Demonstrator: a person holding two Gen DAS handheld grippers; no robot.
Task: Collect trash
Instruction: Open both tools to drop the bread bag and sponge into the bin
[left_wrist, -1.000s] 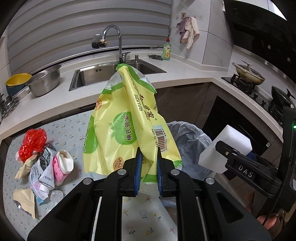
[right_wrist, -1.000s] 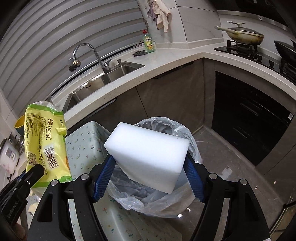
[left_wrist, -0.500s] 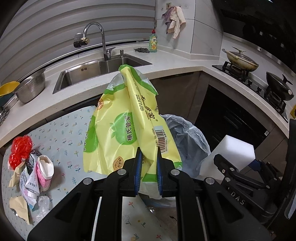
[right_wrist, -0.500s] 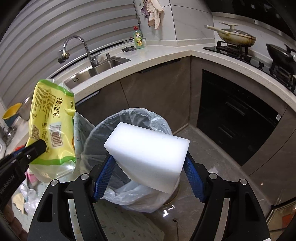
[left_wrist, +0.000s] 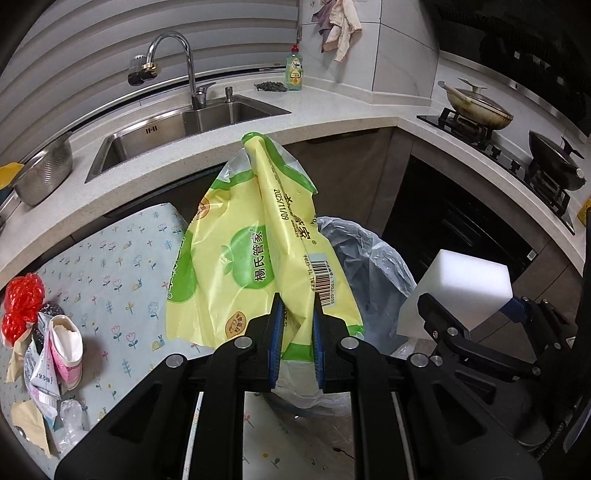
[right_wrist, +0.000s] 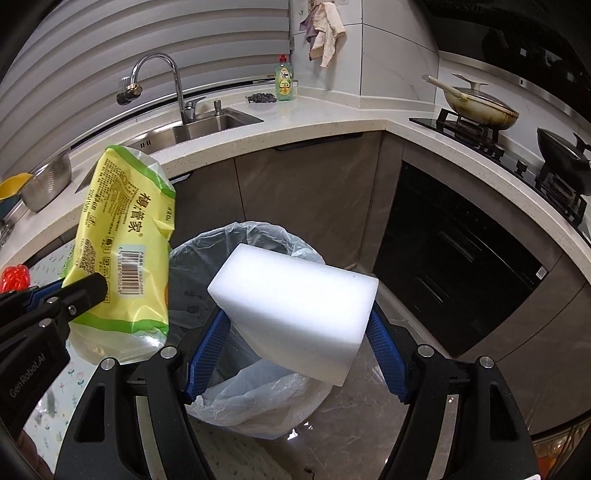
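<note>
My left gripper (left_wrist: 297, 321) is shut on a yellow-green plastic bag (left_wrist: 255, 258), held upright beside the bin; the bag also shows in the right wrist view (right_wrist: 125, 254). My right gripper (right_wrist: 295, 332) is shut on a white foam block (right_wrist: 295, 306), held over the bin (right_wrist: 255, 402), which is lined with a clear plastic bag. The block shows at the right in the left wrist view (left_wrist: 461, 288), with the bin (left_wrist: 369, 266) behind the yellow bag.
A floral-cloth table (left_wrist: 110, 266) at left holds a pile of trash: red netting (left_wrist: 20, 306), a pink-white cup (left_wrist: 68, 350), torn wrappers. Behind run a countertop with a sink (left_wrist: 184, 129), a colander (left_wrist: 44, 173), and a stove with pans (left_wrist: 476, 107).
Both grippers have swung right toward the bin with their loads. The white block now hangs over the bin opening, and the yellow bag sits closer to the bin's left rim.
</note>
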